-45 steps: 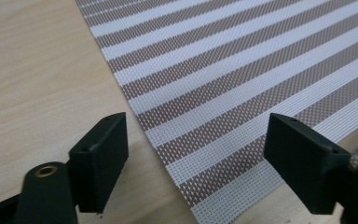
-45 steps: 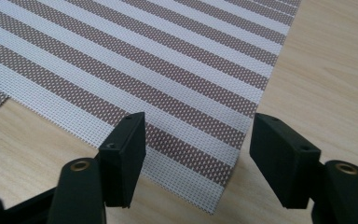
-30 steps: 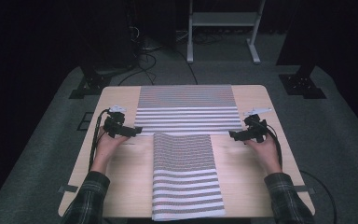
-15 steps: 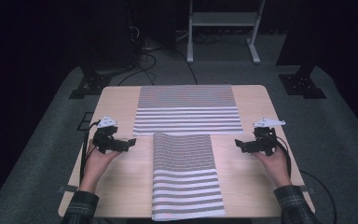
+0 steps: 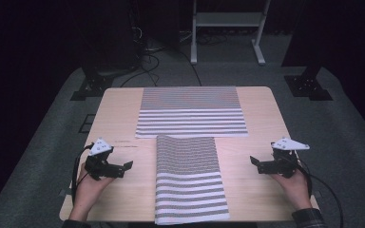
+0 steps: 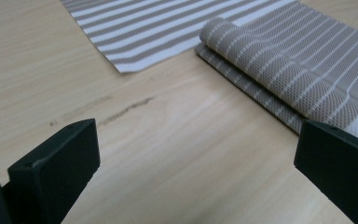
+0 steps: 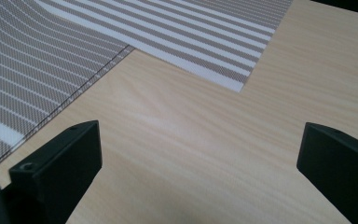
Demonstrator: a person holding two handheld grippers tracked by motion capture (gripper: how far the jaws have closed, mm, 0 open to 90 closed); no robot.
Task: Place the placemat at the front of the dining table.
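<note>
High view, layout: pale wooden surface [image 5: 119, 109] carries two striped woven mats. The flat grey-and-white striped mat [image 5: 191, 111] lies across the upper centre of the frame; the folded grey-and-white striped mat [image 5: 190, 183] runs from centre down to the bottom edge, its top end just beside the flat mat's near edge.
Left claw [image 5: 126, 166]: lower left of frame, released, jaws wide apart and holding nothing, resting on bare wood well apart from the folded mat.
Right claw [image 5: 255, 162]: lower right of frame, released, likewise holding nothing, well apart from the mat's other side.
Change: a second ago both claws sat higher in the frame, close against the folded mat's top corners; half a second ago already drawn outward; now lower and farther out.
Left gripper view: folded mat [image 6: 279, 79] at upper right, doubled layers with a rounded fold edge, flat mat [image 6: 168, 28] beyond.
Right gripper view: folded mat [image 7: 32, 79] at upper left, flat mat [image 7: 205, 32] above, bare wood between the jaws.
Meaning: likely a fold just completed and let go; next step unclear.
</note>
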